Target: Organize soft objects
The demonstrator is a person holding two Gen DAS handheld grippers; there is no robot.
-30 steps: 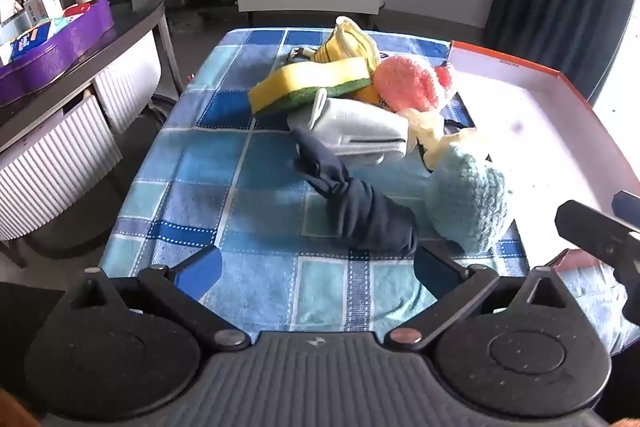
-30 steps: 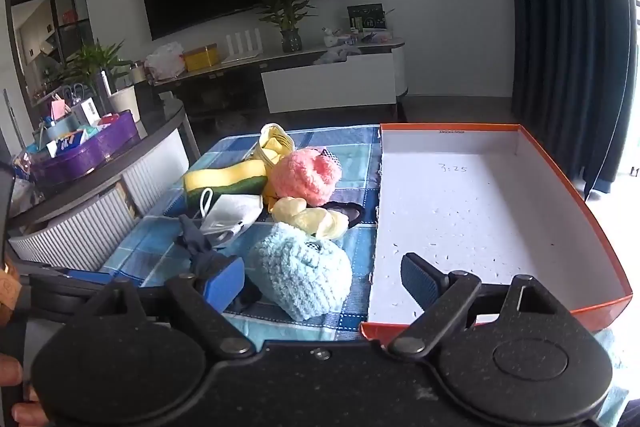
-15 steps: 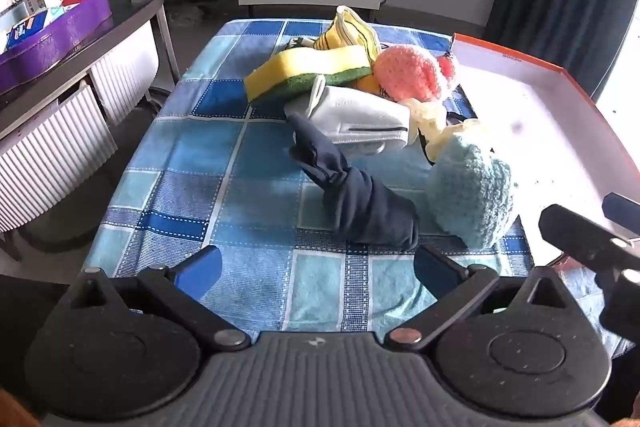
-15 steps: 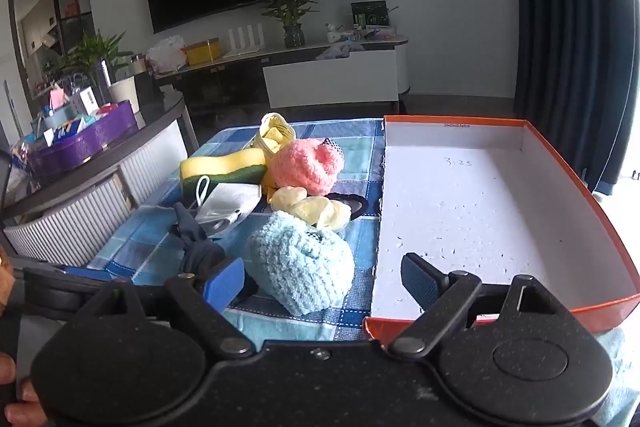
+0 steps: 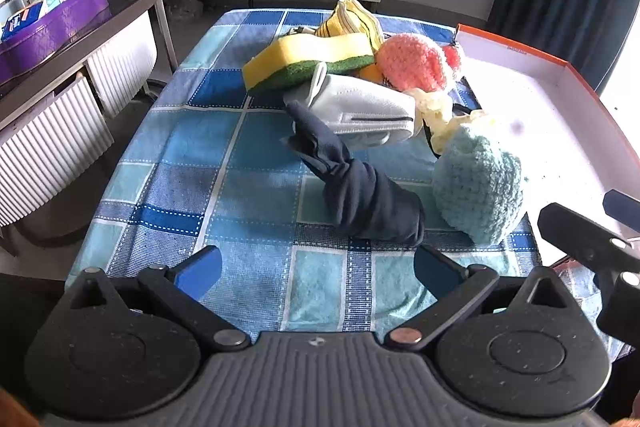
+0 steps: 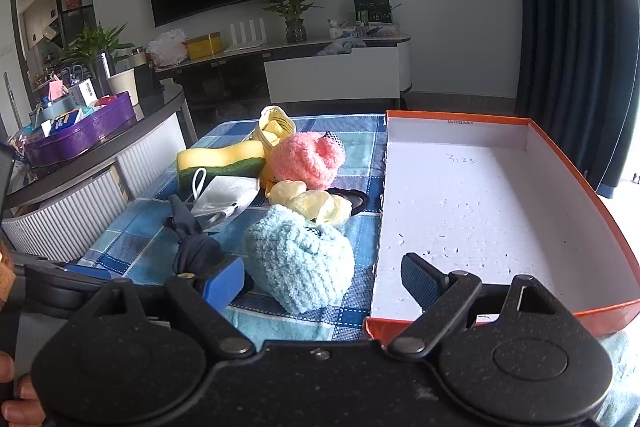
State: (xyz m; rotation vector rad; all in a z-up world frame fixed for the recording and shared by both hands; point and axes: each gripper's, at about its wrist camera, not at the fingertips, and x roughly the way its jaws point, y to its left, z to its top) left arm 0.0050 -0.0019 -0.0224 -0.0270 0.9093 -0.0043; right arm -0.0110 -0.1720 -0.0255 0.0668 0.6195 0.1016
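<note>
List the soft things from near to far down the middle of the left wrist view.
Left gripper, open → dark navy cloth → white face mask → yellow and green sponge → yellow striped pouch.

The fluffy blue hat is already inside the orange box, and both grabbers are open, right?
Not quite. The fluffy blue hat is not in the orange box; it lies on the checked cloth beside it, as the right wrist view shows. Both the left gripper and right gripper are open.
</note>
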